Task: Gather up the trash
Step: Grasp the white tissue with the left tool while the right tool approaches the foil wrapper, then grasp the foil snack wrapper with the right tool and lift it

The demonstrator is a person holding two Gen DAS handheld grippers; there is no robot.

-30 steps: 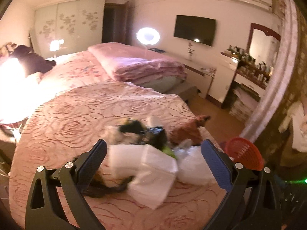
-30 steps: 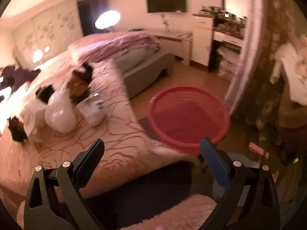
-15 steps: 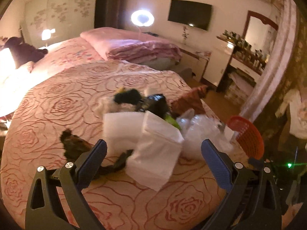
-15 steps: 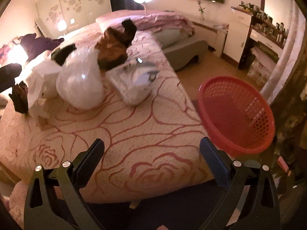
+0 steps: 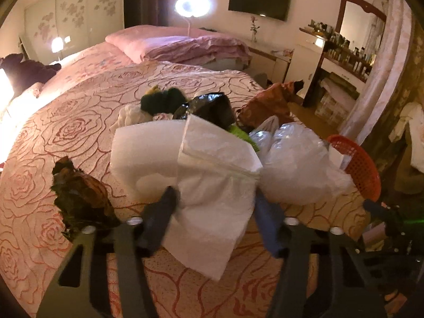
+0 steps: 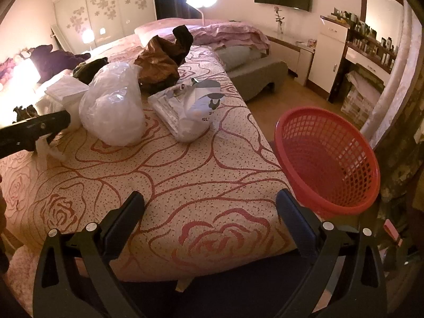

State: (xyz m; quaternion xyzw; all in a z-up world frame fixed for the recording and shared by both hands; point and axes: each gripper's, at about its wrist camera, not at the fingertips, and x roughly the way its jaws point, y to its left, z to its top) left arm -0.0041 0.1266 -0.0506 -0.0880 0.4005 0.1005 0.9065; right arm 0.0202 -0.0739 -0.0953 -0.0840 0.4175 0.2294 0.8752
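Note:
A pile of trash lies on the pink rose-patterned bed (image 5: 66,129). In the left wrist view my left gripper (image 5: 214,206) has its jaws closing on a white plastic bag (image 5: 212,185), both fingers touching its sides. Around it lie white foam (image 5: 143,148), a clear plastic bag (image 5: 299,164), a black bag (image 5: 212,106), brown wrappers (image 5: 267,103) and a dark crumpled wrapper (image 5: 79,193). My right gripper (image 6: 209,212) is open and empty above the bed's near corner. A printed white bag (image 6: 188,111) and the clear bag (image 6: 114,111) lie ahead. The red mesh basket (image 6: 328,159) stands beside the bed.
A folded pink duvet (image 5: 180,45) lies at the far end of the bed. A white cabinet and cluttered shelves (image 6: 365,50) stand along the right wall, with a curtain (image 5: 384,74) nearby. A ring lamp (image 5: 192,5) glows at the back. Wooden floor (image 6: 299,95) lies beyond the basket.
My left gripper has moved forward onto the white plastic bag and its jaws have narrowed around it. My right gripper has swung left over the bed's corner, the basket now at its right.

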